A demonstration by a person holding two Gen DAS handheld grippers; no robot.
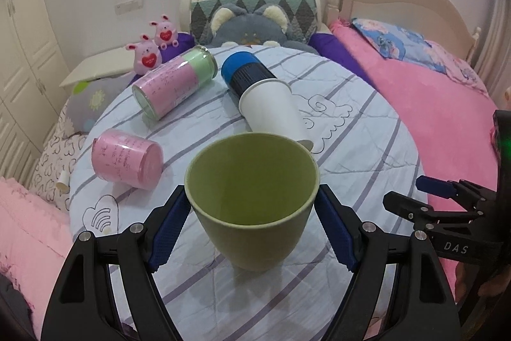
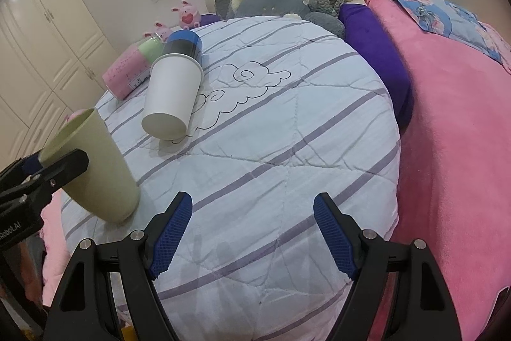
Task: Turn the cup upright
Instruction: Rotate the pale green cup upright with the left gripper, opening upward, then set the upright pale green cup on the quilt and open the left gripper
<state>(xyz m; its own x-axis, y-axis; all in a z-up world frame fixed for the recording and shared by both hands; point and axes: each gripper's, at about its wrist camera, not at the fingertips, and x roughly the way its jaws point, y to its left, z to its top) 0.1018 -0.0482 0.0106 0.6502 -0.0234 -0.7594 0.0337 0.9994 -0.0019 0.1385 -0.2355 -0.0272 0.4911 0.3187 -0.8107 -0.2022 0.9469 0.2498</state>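
Now we hold the green cup (image 1: 252,200) upright between the left gripper's (image 1: 252,229) fingers on the near striped quilt (image 2: 287,149), and next must release it while our right gripper (image 2: 252,232) waits open.

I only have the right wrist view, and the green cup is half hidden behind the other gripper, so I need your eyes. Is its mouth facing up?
Observer: Yes. In the left wrist view the green cup opens upward and its inside is empty.
Operator: Are both sides gripped?
Observer: The left gripper has its jaws against the cup's wall on both sides, just under the rim.
Operator: Anything hidden behind it?
Observer: A pink cup lies on its side to its left, apart from it.
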